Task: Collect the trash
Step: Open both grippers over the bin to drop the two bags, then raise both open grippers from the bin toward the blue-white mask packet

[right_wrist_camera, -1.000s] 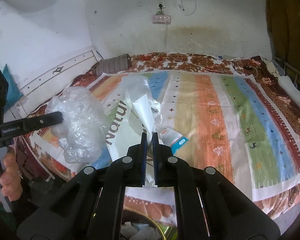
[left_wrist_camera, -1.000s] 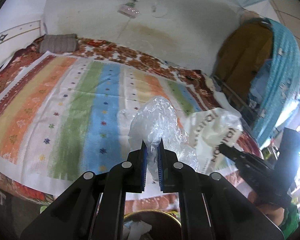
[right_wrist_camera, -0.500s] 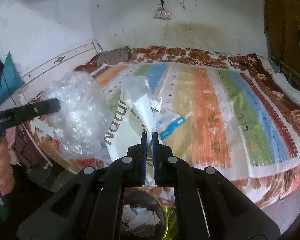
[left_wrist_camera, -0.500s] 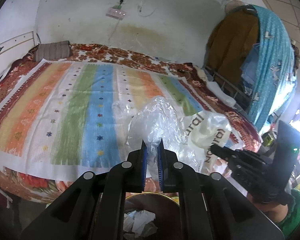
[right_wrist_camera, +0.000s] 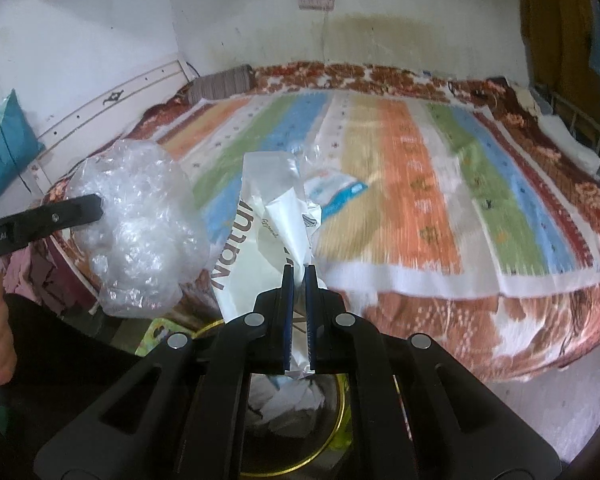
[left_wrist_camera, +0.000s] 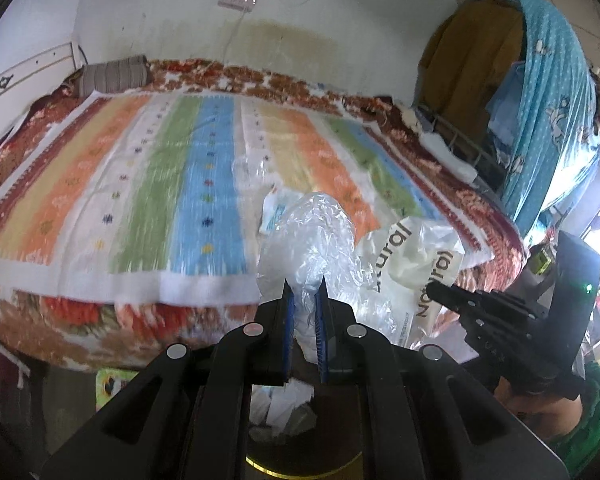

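Observation:
My left gripper (left_wrist_camera: 303, 286) is shut on a crumpled clear plastic bag (left_wrist_camera: 312, 240), held above a gold-rimmed bin (left_wrist_camera: 300, 468) with white paper trash inside. That clear bag also shows in the right wrist view (right_wrist_camera: 140, 232). My right gripper (right_wrist_camera: 299, 274) is shut on a white plastic bag printed "Natural" (right_wrist_camera: 260, 248), held over the same bin (right_wrist_camera: 332, 412). The white bag shows in the left wrist view (left_wrist_camera: 416, 264), with the right gripper (left_wrist_camera: 432, 290) beside it. A blue and white wrapper (right_wrist_camera: 340, 192) and a clear plastic scrap (left_wrist_camera: 252, 168) lie on the bed.
A bed with a striped blanket (left_wrist_camera: 140, 184) fills the view; a grey pillow (left_wrist_camera: 112, 76) lies at its far left corner. A blue curtain (left_wrist_camera: 552, 120) and clothes hang at the right. A power strip (right_wrist_camera: 316, 0) is on the wall.
Both grippers have pulled back from the bed with their bags and dropped lower; the bin below has come more into view.

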A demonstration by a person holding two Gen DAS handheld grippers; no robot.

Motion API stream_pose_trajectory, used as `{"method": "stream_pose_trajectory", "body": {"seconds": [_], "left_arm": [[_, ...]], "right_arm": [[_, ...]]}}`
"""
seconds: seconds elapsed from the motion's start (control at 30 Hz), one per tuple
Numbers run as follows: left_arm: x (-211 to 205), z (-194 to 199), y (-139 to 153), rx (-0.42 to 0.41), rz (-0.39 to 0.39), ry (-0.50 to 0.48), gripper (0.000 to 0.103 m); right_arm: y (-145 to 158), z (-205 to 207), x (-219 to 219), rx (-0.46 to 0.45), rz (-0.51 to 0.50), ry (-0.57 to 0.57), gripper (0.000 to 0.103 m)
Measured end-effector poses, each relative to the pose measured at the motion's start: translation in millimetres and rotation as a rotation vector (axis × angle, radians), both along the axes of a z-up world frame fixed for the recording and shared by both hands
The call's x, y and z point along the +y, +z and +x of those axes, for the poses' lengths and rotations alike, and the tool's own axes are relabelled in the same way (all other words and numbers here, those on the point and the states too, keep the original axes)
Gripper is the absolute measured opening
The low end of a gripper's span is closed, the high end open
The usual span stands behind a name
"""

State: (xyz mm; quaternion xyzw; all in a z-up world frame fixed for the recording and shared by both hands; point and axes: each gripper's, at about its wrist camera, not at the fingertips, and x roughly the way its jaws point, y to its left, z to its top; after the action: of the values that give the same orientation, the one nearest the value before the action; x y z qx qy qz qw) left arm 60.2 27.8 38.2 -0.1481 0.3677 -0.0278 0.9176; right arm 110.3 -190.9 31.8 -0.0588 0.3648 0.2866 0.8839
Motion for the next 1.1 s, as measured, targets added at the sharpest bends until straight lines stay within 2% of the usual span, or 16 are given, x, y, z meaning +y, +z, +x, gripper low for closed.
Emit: {"method": "stream_pose_trajectory", "body": {"seconds": [0.13, 0.23, 0.5, 0.63, 0.73, 0.8, 0.83, 0.87, 0.9, 0.97, 1.1], "left_arm": [[-9, -4, -17, 0.072, 0.034, 0.006, 0.008], [-17, -6, -25, 0.112, 0.074, 0.008, 0.008], [-33, 0, -56, 0.270, 0.118, -0.007, 0.008], [-37, 5, -70, 0.337, 0.115, -0.017, 0.008], [-38, 9, -77, 0.372, 0.092, -0.019, 0.009], [-35, 12, -83, 0.395, 0.033, -0.016, 0.022], [-33, 13, -84, 0.403, 0.023, -0.007, 0.036], [-29, 13, -84, 0.403, 0.011, 0.010, 0.040], [-28, 13, -83, 0.398, 0.005, 0.022, 0.041], [-24, 12, -81, 0.386, -0.026, 0.032, 0.048], [-19, 11, -77, 0.367, -0.056, 0.048, 0.053]], "right_arm": [[-15, -7, 5, 0.037, -0.051, -0.002, 0.004], [-29, -7, 6, 0.101, -0.061, -0.018, 0.004], [-59, -12, 13, 0.185, -0.142, -0.041, 0.005], [-74, -8, 15, 0.254, -0.166, -0.058, 0.005], [-87, -2, 15, 0.325, -0.165, -0.071, 0.012], [-96, 0, 17, 0.364, -0.165, -0.073, 0.039], [-97, 1, 18, 0.372, -0.162, -0.072, 0.042], [-98, 1, 18, 0.375, -0.157, -0.073, 0.042], [-97, 2, 18, 0.375, -0.153, -0.075, 0.043], [-98, 2, 18, 0.377, -0.152, -0.069, 0.045], [-95, 0, 21, 0.364, -0.159, -0.052, 0.052]]}}
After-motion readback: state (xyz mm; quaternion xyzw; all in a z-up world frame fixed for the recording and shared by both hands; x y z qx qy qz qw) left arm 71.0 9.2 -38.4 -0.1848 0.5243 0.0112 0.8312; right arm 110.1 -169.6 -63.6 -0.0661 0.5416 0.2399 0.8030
